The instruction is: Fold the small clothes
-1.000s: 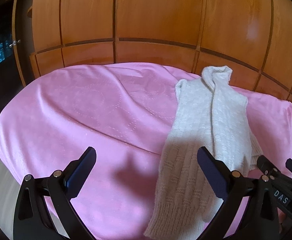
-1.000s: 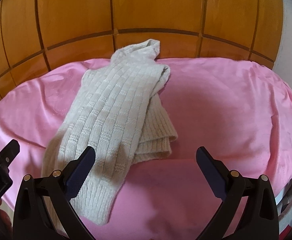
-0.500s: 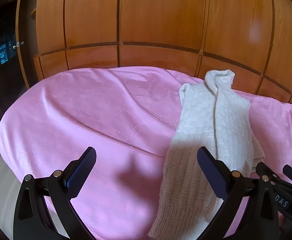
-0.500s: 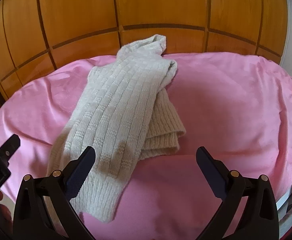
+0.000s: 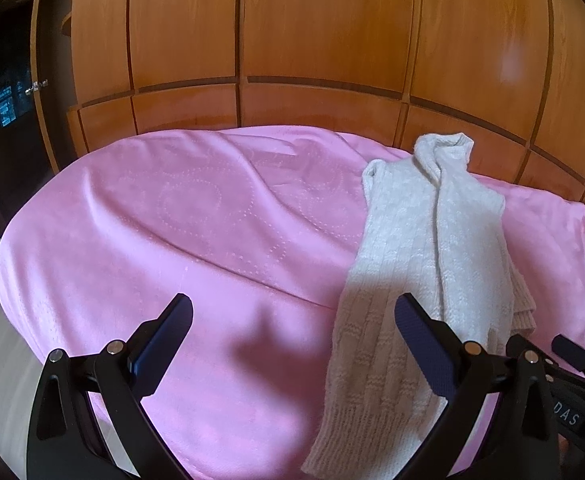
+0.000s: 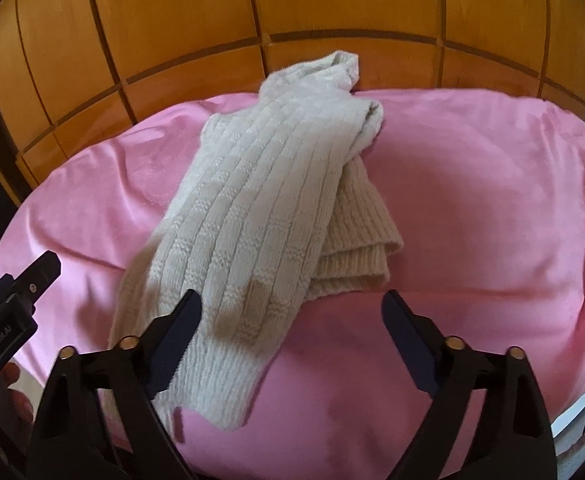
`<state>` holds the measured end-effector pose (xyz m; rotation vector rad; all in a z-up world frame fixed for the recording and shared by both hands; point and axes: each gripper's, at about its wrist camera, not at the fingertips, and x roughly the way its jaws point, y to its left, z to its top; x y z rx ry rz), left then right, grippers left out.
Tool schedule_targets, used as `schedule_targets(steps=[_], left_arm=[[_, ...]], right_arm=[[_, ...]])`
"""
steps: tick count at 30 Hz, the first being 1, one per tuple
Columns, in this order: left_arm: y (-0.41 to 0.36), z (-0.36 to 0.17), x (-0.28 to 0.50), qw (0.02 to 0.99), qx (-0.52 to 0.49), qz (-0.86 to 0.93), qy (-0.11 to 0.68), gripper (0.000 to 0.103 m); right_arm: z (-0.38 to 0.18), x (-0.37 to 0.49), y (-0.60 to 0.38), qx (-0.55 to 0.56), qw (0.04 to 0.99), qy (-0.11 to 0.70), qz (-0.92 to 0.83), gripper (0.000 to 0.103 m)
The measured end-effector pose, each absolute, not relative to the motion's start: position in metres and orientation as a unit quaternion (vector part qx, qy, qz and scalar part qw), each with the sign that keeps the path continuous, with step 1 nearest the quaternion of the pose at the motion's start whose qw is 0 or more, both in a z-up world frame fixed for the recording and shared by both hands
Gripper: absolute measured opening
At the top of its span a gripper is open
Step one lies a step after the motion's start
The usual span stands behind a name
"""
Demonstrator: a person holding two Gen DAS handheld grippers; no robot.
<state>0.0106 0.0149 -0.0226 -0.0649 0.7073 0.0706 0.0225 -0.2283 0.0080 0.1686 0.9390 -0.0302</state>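
- Wood-panelled wardrobe (image 5: 312,40) behind; pink bed (image 5: 172,240).
- Cream knit sweater (image 6: 260,200) lies part-folded toward bed's right side, hem at near edge.
- Left tool (image 5: 292,332) wide open, empty.
- Right tool (image 6: 288,320) closing, nothing between its jaws yet.
- Risk: pinching one layer only, or snagging bedcover, dragging fold apart.

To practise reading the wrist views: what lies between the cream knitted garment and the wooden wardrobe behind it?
Nothing: in the right wrist view the cream knitted garment has its collar end resting against the wooden wardrobe, beyond the pink blanket.
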Motion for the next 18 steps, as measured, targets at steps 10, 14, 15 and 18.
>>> schedule_targets(steps=[10,14,15,18], left_arm=[[0.026,-0.034,0.017,0.93,-0.037,0.045,0.364,0.101],[0.033,-0.036,0.016,0.929,-0.043,0.055,0.363,0.101],[0.034,-0.037,0.016,0.928,-0.042,0.055,0.365,0.101],[0.032,-0.041,0.017,0.926,-0.029,0.058,0.372,0.101]], right_arm=[[-0.032,0.032,-0.215,0.127,0.836,0.53,0.063,0.059],[-0.034,0.033,-0.21,0.127,0.834,0.531,0.084,0.023],[-0.034,0.034,-0.209,0.12,0.833,0.532,0.088,0.009],[-0.021,0.03,-0.208,0.104,0.843,0.517,0.103,0.006]])
